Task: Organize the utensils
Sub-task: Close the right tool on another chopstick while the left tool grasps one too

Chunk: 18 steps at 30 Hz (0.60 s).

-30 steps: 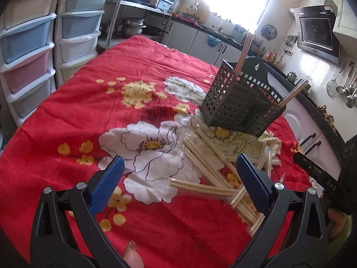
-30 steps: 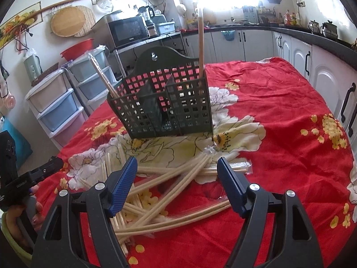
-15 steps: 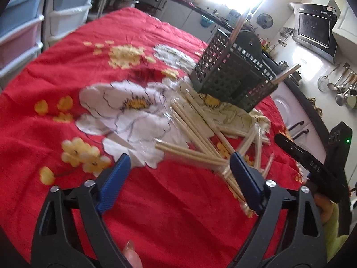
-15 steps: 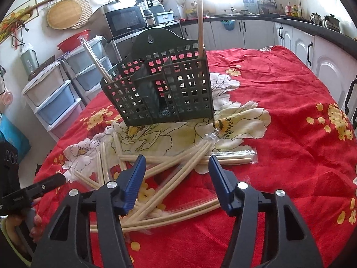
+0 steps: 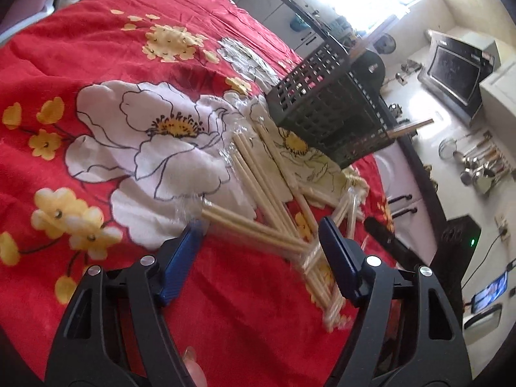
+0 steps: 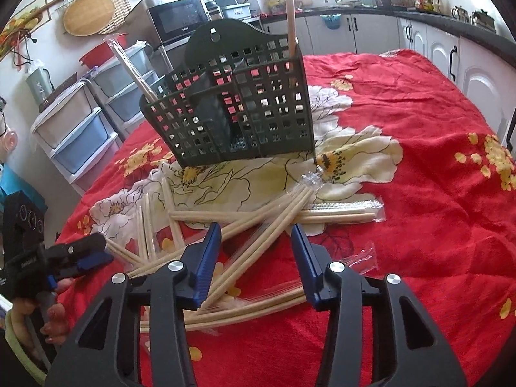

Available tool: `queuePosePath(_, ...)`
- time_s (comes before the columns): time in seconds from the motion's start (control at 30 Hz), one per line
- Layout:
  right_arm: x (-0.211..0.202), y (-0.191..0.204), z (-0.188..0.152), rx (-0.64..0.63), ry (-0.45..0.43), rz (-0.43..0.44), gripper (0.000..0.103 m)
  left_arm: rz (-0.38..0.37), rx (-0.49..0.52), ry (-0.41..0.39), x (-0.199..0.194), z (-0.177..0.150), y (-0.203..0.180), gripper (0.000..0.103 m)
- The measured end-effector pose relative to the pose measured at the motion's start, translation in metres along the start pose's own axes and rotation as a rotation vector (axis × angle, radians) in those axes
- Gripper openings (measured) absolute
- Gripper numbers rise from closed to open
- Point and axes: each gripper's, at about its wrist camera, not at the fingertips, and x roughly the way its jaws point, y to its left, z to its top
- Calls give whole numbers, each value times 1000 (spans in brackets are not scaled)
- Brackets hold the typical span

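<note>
Down low over a red plush cloth point(image 6: 419, 167) printed with big white and yellow flowers. Dark green plastic caddy point(image 6: 245, 109), square-grid walls and a rounded back plate with a hanging hole, upright near the middle of the cloth; one pale stick point(image 6: 292, 9) upright in its right compartment, another wrapped pair point(image 6: 129, 67) leaning out of the left. Scattered just in front of it: a loose heap of chopsticks point(image 6: 258, 235), long, round, pale wood, many sleeved in crinkly clear film, crossing one another at all angles.

Right gripper point(image 6: 254, 251): black frame, ribbed blue pads, jaws closing with two or three sticks from the heap lying between them, pads not seen pressing on any.

Left gripper point(image 5: 261, 248): same build, jaws closing too, a wrapped pair point(image 5: 251, 229) running across the gap, blue pads apart from it, left pad tip just beside the film end. Picture blurred there.
</note>
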Motion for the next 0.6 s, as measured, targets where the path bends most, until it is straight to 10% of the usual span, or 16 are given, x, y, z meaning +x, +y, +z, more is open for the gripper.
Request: queuePosePath(0.6,27,-36,1,269,109,131,24,41,-61,-41,7,13,19,26)
